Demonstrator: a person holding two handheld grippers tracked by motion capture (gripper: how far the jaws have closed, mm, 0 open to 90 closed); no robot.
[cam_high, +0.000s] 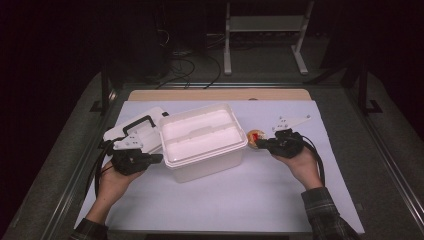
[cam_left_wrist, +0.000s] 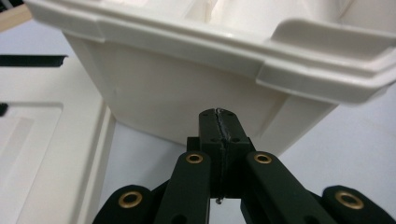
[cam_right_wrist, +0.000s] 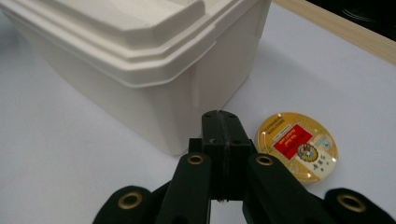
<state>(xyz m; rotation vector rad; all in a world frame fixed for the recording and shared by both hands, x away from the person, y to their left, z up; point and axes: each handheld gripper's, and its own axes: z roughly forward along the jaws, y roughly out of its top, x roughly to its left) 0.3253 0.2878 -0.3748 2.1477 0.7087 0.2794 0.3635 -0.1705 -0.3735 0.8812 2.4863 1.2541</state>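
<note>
A white plastic storage box (cam_high: 202, 145) stands in the middle of the white table cover, seen close up as a box wall (cam_left_wrist: 187, 93) and a box corner (cam_right_wrist: 154, 70). Its white lid with a black handle (cam_high: 137, 127) lies flat to the left of the box. My left gripper (cam_high: 159, 158) is shut with nothing in it, just short of the box's left wall; its jaws (cam_left_wrist: 219, 121) are pressed together. My right gripper (cam_high: 260, 144) is shut and empty, right of the box. A small round yellow container with a red label (cam_right_wrist: 297, 145) sits beside its jaws (cam_right_wrist: 222, 123).
The white cover (cam_high: 225, 200) leaves open space in front of the box. A wooden strip (cam_high: 220, 95) runs along the far edge. Metal rails (cam_high: 380, 150) border the table. Cables and a white frame (cam_high: 265, 30) lie on the dark floor beyond.
</note>
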